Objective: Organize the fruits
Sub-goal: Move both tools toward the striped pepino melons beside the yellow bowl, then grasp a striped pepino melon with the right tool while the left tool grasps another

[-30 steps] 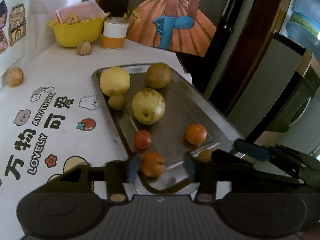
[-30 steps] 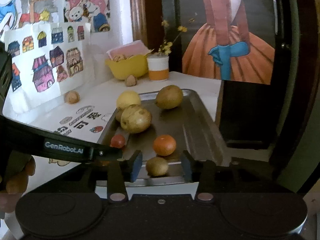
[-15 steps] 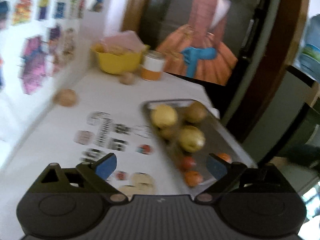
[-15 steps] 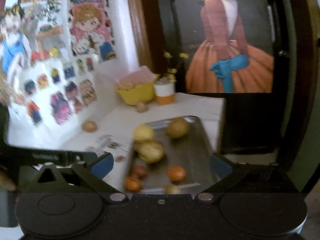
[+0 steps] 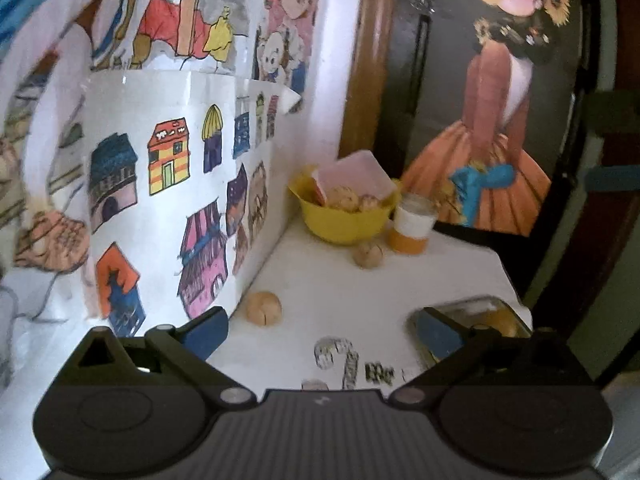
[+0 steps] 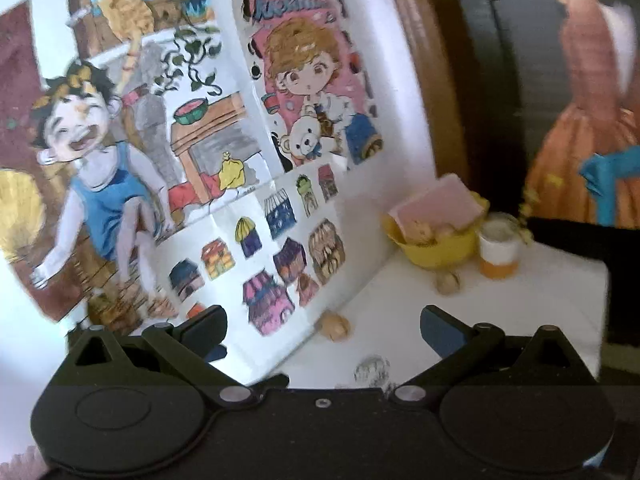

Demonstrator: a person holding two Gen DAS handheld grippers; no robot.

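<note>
Fruits show only in part: one yellow piece (image 5: pixel 500 322) lies in the far end of the metal tray (image 5: pixel 460 307) at the right of the left wrist view; the rest of the tray is hidden behind the gripper body. The left gripper (image 5: pixel 320 334) and right gripper (image 6: pixel 324 332) are both spread wide and hold nothing, raised above the white table (image 5: pixel 340 292). Two walnut-like nuts lie loose: one (image 5: pixel 263 308) near the left wall, one (image 5: pixel 368 255) just in front of the far yellow bowl (image 5: pixel 344 228), beside an orange cup (image 5: pixel 412 232). By my judgement the fruits sit gathered on the tray, so sorting looks nearly finished; whether the loose nuts count is unclear.
</note>
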